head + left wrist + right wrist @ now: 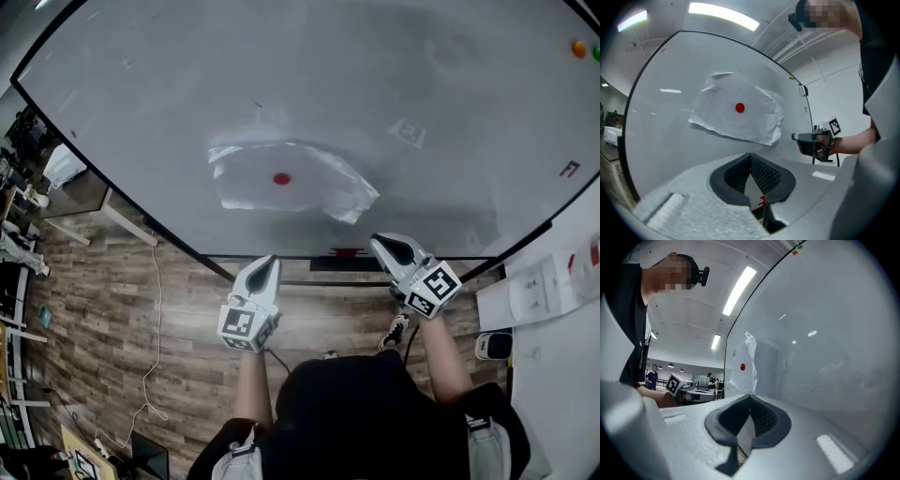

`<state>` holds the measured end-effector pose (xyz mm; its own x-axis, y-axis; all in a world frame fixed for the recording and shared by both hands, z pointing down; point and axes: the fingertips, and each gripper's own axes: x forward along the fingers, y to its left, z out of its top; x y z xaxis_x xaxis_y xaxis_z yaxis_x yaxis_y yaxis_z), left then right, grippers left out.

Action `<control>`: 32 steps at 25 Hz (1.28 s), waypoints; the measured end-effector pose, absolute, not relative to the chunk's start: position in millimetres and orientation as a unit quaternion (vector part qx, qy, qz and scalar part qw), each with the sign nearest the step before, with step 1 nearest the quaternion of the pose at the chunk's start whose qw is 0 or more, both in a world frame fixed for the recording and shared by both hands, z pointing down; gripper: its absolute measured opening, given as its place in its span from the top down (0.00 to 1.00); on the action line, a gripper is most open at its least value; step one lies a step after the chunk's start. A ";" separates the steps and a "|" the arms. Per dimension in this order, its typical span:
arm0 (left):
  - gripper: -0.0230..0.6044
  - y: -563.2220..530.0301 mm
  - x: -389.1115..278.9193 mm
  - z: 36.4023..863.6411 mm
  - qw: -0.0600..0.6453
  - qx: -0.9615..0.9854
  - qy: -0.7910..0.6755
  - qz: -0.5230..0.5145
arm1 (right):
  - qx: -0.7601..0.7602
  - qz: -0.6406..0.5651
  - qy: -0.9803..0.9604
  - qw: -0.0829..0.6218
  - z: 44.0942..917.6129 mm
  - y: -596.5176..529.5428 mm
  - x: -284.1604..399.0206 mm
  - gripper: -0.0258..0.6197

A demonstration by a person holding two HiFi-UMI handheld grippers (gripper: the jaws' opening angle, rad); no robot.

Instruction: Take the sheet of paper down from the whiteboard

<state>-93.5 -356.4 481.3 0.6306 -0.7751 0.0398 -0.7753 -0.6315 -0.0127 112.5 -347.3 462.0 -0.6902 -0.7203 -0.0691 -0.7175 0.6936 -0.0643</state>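
A crumpled white sheet of paper point(291, 183) hangs on the whiteboard point(422, 75), pinned through its middle by a round red magnet point(281, 178). Both grippers hover in front of the board, below the sheet and apart from it. My left gripper point(267, 265) is under the paper's lower edge, jaws shut and empty. My right gripper point(382, 244) is off the sheet's lower right corner, jaws together with nothing between them. In the left gripper view the paper point(738, 115) and magnet point(739, 108) lie ahead of the gripper point(750, 154). The right gripper view shows the paper point(744, 364) edge-on beyond the gripper point(750, 395).
An orange magnet point(579, 48) and a green one sit at the board's top right. A dark tray point(342, 263) with a red item runs along the board's bottom edge. A white cabinet point(544, 286) stands at the right. A cable point(155, 319) trails over the wooden floor.
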 end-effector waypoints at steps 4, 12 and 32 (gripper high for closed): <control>0.95 -368.7 -99.3 477.9 0.009 0.888 -0.459 0.022 | -0.378 0.001 0.924 0.060 445.1 -354.0 110.9 0.94; 0.95 -386.4 -84.9 455.9 -0.008 0.881 -0.474 0.003 | -0.353 0.007 0.933 0.068 431.3 -373.1 105.4 0.88; 0.94 -406.7 -49.2 385.0 -0.108 0.870 -0.480 0.006 | -0.284 -0.011 0.954 0.094 421.9 -396.8 92.9 0.94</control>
<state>-49.2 -406.7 385.0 0.5384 -0.8376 -0.0920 -0.8348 -0.5154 -0.1935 92.9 -396.8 421.9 -0.8212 -0.5440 -0.1727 -0.5398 0.8385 -0.0745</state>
